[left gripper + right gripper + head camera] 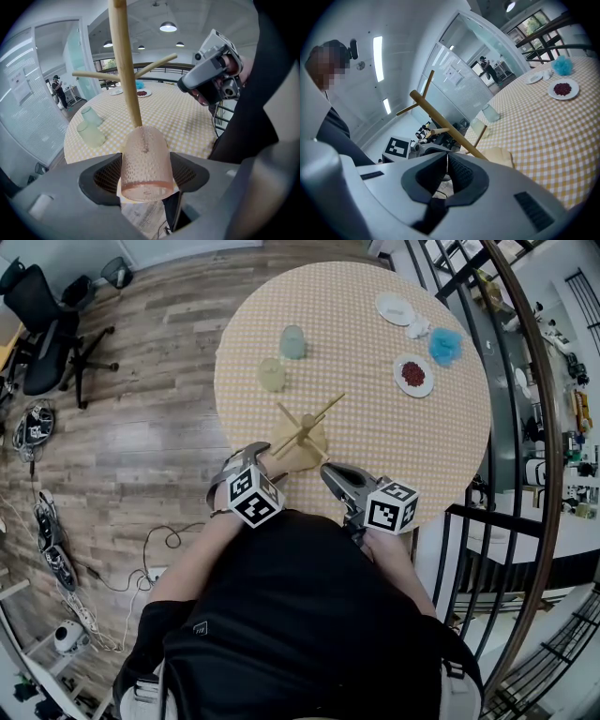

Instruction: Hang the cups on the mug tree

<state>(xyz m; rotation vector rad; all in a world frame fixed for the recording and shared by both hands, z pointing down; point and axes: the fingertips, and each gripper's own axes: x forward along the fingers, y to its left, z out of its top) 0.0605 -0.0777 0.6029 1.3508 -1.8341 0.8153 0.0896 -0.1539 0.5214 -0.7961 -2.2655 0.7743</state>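
We saw the pink cup (144, 159) lying between the 2 pads (107, 176) of the left gripper (146, 174). The jaws stood wide, 1 pad against each side of the cup, so it was gripped across its width. Its rim faced back toward the gripper and its rounded far end pointed at the post of the mug tree (125, 70). The post rose just behind the cup; we could not tell whether they touched. The cup hung on none of the pegs.

In the head view, the left gripper sat at the near edge of the table (375, 427), just left of the tree's base, and it tilted steeply down. The right gripper (446, 161) was just right of the base and lay closer to level. Its jaws were pressed together with nothing between them.

2 more cups stood on the table beyond the tree, well apart from both grippers: a yellow-green cup (272, 375) and, just behind it, a blue-green cup (293, 342).
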